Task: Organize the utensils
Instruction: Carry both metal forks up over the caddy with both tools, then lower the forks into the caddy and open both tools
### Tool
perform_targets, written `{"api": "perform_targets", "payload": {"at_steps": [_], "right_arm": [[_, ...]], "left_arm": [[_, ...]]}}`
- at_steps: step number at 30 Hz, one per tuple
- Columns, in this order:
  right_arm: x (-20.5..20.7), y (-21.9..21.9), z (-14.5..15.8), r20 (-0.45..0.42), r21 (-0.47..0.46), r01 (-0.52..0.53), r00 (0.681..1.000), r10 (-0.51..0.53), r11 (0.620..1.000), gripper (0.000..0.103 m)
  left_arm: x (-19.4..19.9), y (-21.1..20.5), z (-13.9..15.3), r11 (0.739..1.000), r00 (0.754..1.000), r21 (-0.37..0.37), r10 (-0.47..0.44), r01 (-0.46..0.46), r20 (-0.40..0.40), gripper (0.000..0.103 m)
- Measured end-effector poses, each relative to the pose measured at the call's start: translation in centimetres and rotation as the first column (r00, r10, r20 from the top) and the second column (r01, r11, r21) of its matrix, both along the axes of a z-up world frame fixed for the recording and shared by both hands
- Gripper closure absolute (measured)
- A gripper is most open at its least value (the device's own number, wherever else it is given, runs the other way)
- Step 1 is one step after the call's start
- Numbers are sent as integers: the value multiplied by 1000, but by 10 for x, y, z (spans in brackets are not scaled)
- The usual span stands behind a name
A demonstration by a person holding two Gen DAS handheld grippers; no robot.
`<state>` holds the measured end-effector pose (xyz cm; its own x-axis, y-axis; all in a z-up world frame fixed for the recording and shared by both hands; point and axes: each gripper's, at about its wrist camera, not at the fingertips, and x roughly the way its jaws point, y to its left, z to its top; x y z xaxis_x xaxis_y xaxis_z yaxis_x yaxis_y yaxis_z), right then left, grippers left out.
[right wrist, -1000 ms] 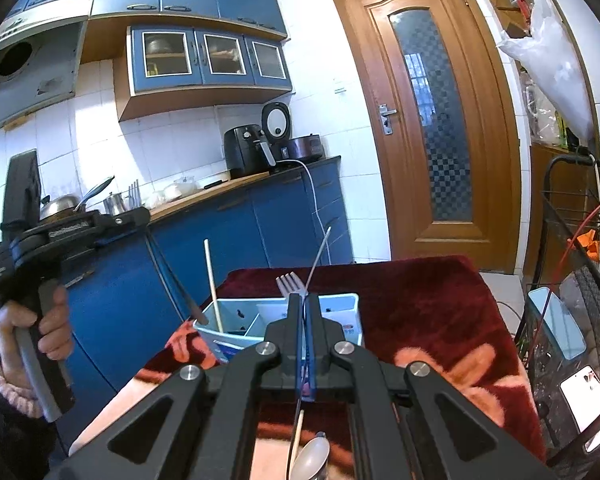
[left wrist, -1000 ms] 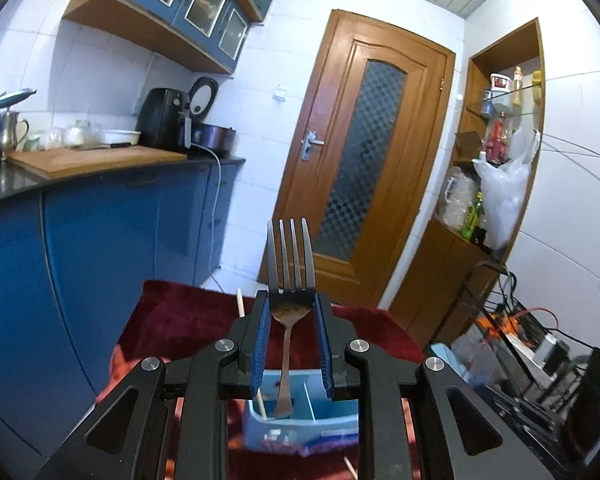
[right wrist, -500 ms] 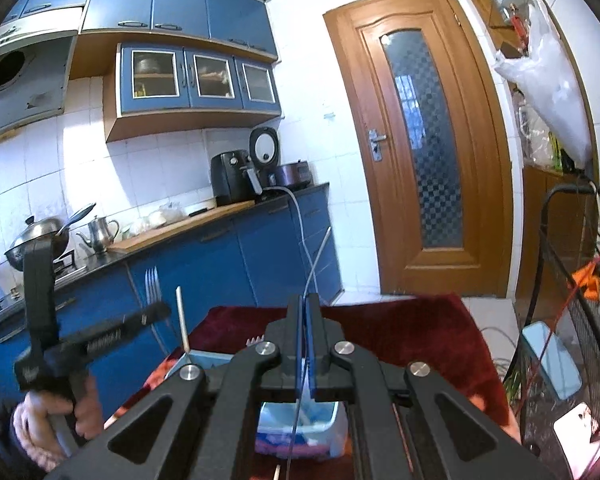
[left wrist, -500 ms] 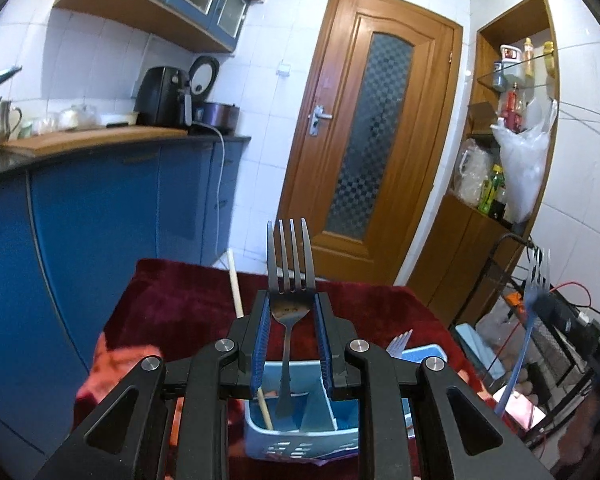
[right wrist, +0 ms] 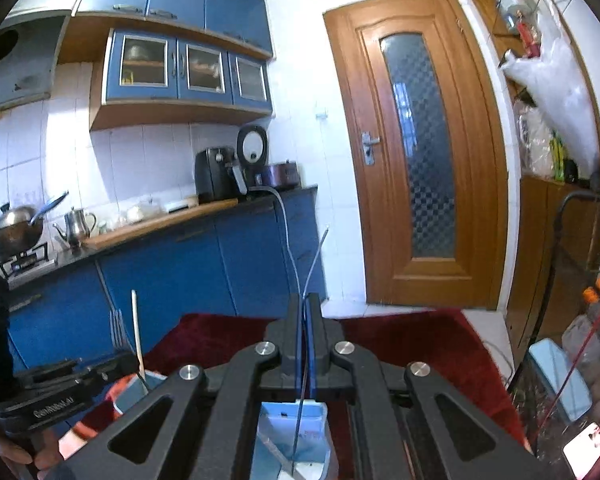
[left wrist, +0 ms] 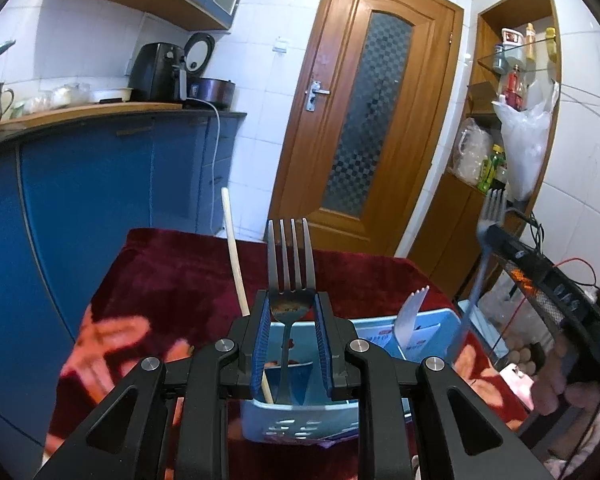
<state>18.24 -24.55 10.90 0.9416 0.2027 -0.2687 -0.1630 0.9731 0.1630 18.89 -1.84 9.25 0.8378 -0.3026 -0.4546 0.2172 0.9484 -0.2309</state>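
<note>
- Left wrist view:
  - Change since a second ago: the blue caddy now sits squarely under the jaws and nearer, and the right gripper has come into sight at the right edge with its own fork.
  - The left gripper is clamped on a metal fork by the neck, tines up, handle hanging down into the caddy's near compartment.
  - A wooden chopstick leans out of the caddy just left of the pads; a white plastic fork stands in a compartment to the right.
  - The caddy rests on a dark red cloth; blue cabinets and a wooden door lie behind.
- Right wrist view:
  - Compared with a second ago, the caddy has slid directly beneath the right gripper.
  - Its jaws are pressed together on a thin metal fork seen edge-on, the lower end reaching down inside the caddy.
  - The left gripper shows at lower left with its fork and the chopstick.
  - Counter, kettle and wok line the left wall.
</note>
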Motion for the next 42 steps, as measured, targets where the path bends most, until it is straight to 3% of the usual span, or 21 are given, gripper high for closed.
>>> {"api": "perform_targets", "payload": {"at_steps": [10, 14, 17, 27, 42], "right_arm": [[4, 10, -23, -79, -38, -44, 996, 41, 998, 98], [-1, 10, -22, -76, -33, -52, 996, 50, 998, 87], [-7, 12, -19, -66, -33, -59, 996, 57, 998, 84], [-38, 7, -12, -61, -18, -70, 996, 68, 997, 81], [-86, 9, -16, -139, -35, -85, 987, 80, 996, 79]], "left_arm": [[1, -1, -11, 1000, 999, -2, -11, 11, -48, 80], [-3, -2, -9, 1000, 999, 8, -8, 9, -46, 67], [-9, -2, -6, 1000, 999, 14, -12, 13, -36, 64], [-34, 2, 5, 999, 999, 32, -26, 27, -35, 63], [-75, 13, 2, 997, 995, 62, -35, 41, -91, 62]]}}
